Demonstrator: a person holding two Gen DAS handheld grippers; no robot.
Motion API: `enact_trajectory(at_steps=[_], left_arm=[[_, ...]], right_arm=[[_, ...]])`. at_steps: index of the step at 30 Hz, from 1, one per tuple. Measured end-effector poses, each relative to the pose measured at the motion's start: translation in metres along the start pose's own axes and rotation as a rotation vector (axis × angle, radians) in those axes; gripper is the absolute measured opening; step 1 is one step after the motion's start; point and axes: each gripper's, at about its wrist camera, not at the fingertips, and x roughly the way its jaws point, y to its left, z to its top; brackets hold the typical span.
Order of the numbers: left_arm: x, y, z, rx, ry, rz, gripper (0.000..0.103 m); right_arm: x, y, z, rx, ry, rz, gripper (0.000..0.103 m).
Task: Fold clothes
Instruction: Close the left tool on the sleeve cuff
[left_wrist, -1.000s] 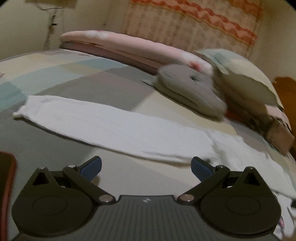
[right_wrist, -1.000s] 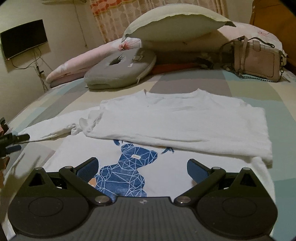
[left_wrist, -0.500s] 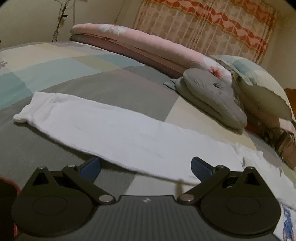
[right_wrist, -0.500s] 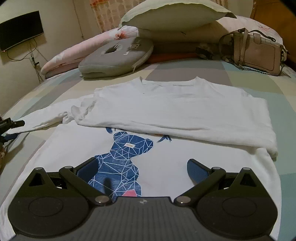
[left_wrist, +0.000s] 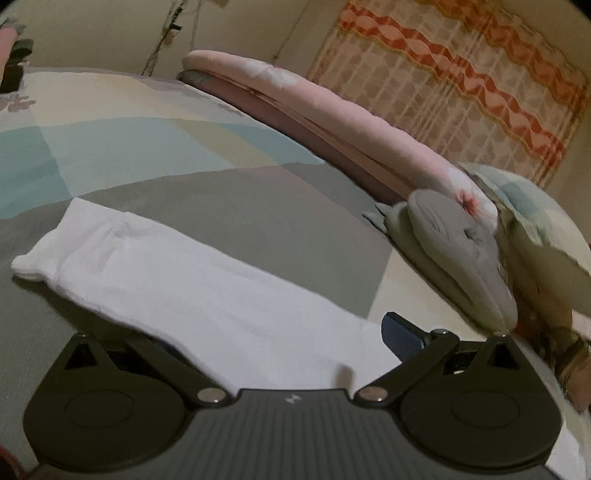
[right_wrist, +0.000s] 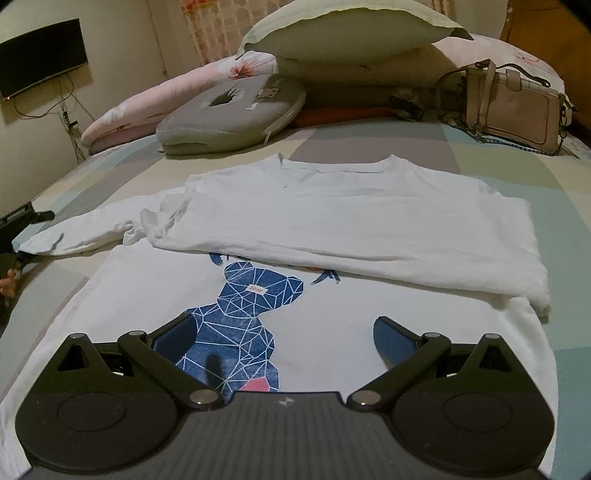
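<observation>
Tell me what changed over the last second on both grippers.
The left gripper has advanced onto the outstretched white sleeve, jaws open, one finger now under its edge. The right gripper edged lower over the shirt's bear print. Nothing gripped; the shirt's fold is unchanged.

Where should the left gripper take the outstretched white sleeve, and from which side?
Take the white sleeve partway along its length, at the near long edge, coming in low over the bedspread. It lies flat and straight, with the cuff far out to the left. The open left gripper already straddles that edge, one of its fingers beside the cloth.
</observation>
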Motion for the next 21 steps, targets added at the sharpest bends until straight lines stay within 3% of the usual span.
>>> enact_trajectory(at_steps=[5, 9, 21], left_arm=[[0.004, -0.001, 0.006, -0.011, 0.006, -0.005, 0.102], [-0.003, -0.011, 0.012, -0.017, 0.015, -0.064, 0.102], [-0.031, -0.072, 0.033, 0.076, -0.001, -0.159, 0.102]], right_arm=[[0.000, 0.003, 0.000, -0.018, 0.001, 0.004, 0.103], [-0.003, 0.005, 0.000, -0.025, -0.011, 0.020, 0.103], [-0.012, 0.011, 0.003, -0.046, -0.029, 0.063, 0.103]])
